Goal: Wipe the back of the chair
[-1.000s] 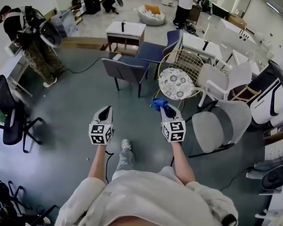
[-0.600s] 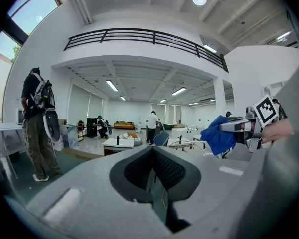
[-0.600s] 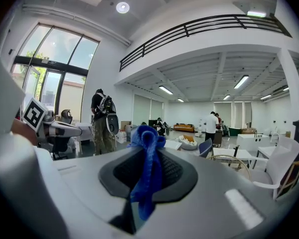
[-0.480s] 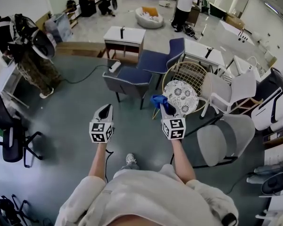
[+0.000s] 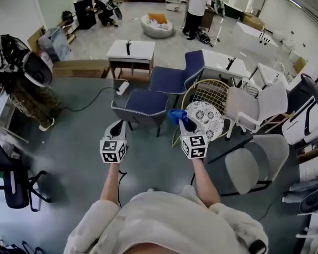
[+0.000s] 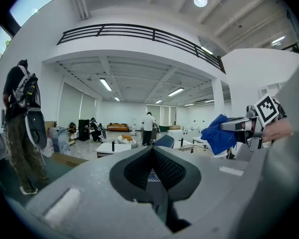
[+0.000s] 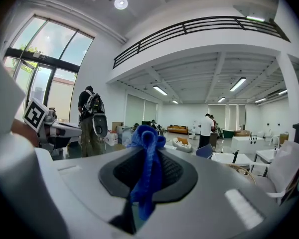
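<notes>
The right gripper [image 7: 148, 171] has its fingers clenched on a blue cloth [image 7: 145, 153], just short of the wire-backed chair [image 5: 214, 91] and its patterned seat cushion [image 5: 204, 118]. The left gripper [image 6: 152, 156] hangs well to the left, fingers clenched on nothing. A navy chair [image 5: 143, 103] crowds the wire-backed chair's left and a grey chair [image 5: 254, 163] its right, with a white desk [image 5: 130, 51] beyond. Whether the cloth touches the seat edge cannot be told

Head view: overhead, steeply down onto grey floor [image 5: 69, 142]. Gripper views: close behind left tongs [image 6: 152, 156], right tongs [image 7: 147, 153], level, facing forward. All share white-shirted standing person [image 5: 195, 7].
</notes>
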`<state>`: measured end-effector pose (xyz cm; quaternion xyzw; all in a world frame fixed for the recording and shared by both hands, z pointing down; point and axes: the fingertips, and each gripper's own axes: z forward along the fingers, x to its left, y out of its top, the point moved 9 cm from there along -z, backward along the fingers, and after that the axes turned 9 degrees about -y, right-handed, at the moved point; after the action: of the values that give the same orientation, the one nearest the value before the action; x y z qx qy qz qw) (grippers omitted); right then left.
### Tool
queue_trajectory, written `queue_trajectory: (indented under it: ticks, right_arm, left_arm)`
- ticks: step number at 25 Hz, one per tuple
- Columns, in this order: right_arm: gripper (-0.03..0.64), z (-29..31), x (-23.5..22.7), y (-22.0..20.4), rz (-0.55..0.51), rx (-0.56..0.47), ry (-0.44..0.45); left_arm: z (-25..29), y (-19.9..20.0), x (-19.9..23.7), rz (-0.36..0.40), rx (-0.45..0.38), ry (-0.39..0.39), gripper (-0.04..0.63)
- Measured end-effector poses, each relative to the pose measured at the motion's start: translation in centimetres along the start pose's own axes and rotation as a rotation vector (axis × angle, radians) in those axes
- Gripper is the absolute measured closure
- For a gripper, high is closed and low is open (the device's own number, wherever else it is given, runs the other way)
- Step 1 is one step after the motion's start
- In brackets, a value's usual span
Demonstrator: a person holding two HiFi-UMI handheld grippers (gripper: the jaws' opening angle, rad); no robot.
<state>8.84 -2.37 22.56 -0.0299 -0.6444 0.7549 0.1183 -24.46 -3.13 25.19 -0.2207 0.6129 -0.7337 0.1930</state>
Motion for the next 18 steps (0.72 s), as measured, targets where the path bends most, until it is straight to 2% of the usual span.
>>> queue_trajectory:
  ticks: [10, 18]
  right_arm:
    - [0.561, 2.8, -0.5, -1.7, 0.010, 0.030, -0.013]
    - [0.561, 3.4, -1.2, -2.3, 0.004, 0.034, 0.057]
  left_arm:
    - [4.1, -1.0, 1.9, 0.009, 0.034, -0.035, 0.591]
    - [4.3, -1.9, 0.8, 0.011, 0.068, 0.000, 0.591]
